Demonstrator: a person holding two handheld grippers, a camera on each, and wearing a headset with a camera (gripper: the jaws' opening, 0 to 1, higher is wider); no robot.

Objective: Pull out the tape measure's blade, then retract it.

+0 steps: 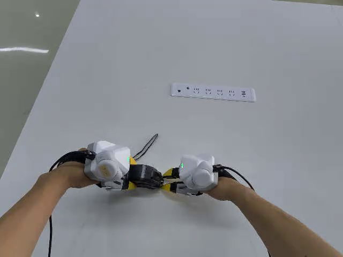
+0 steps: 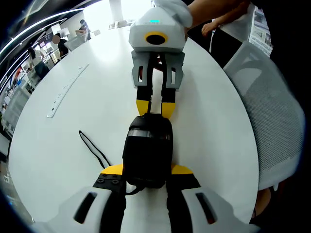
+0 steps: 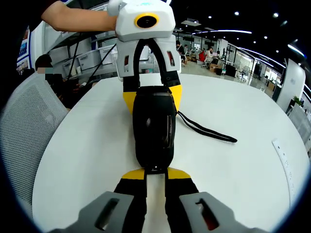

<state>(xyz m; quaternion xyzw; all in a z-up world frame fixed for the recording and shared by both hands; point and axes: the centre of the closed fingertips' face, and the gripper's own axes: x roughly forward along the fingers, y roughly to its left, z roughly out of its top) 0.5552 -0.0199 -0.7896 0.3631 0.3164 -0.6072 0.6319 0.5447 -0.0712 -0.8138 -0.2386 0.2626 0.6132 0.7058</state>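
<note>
A black tape measure [image 1: 144,175] lies low over the white table [image 1: 161,64], with its black wrist cord [image 1: 147,145] trailing away from me. My left gripper [image 1: 132,173] is shut on its body, a yellow fingertip on each side, as the left gripper view shows [image 2: 147,170]. My right gripper [image 1: 169,182] faces it from the right, its yellow tips close together at the case's mouth, where the blade tip sits [image 3: 154,169]. In the right gripper view the tape measure [image 3: 154,128] stands straight ahead of my right gripper [image 3: 155,174]. No length of blade shows outside the case.
A white power strip [image 1: 213,92] lies further back on the table. A grey mesh chair [image 2: 272,97] stands beside the table's near edge. Black cables run from both grippers back along my arms. People sit at desks in the far background.
</note>
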